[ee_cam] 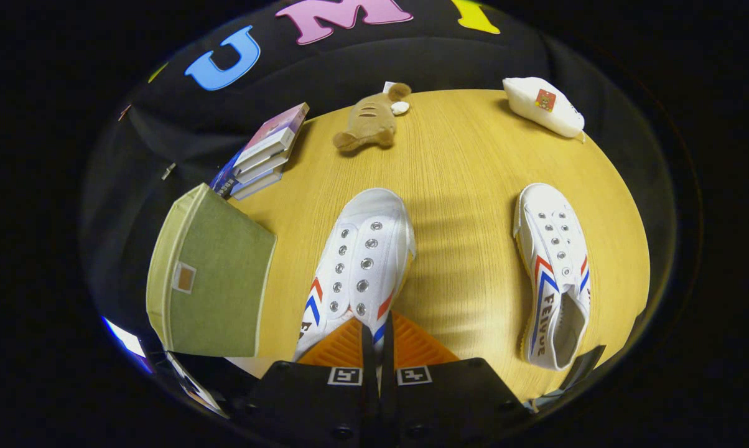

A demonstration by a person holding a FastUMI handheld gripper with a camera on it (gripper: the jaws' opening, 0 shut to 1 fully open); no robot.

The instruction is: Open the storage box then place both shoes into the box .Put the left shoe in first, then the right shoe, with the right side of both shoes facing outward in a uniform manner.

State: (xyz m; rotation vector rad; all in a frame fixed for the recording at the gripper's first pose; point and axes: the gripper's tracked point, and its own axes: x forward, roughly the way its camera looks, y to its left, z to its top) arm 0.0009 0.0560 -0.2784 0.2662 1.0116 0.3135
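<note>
The hand-held gripper is pinched nearly closed, seemingly on the heel of a white shoe. The second shoe lies apart on the bench; the green storage box stands opposite.

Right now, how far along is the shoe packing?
Nothing is packed yet. The green fabric storage box sits beside the shoes; I can't tell whether it's open. In hand: the fingers are nearly closed around the heel end of one white canvas shoe. The other white shoe lies on the wooden table, untouched.
</note>
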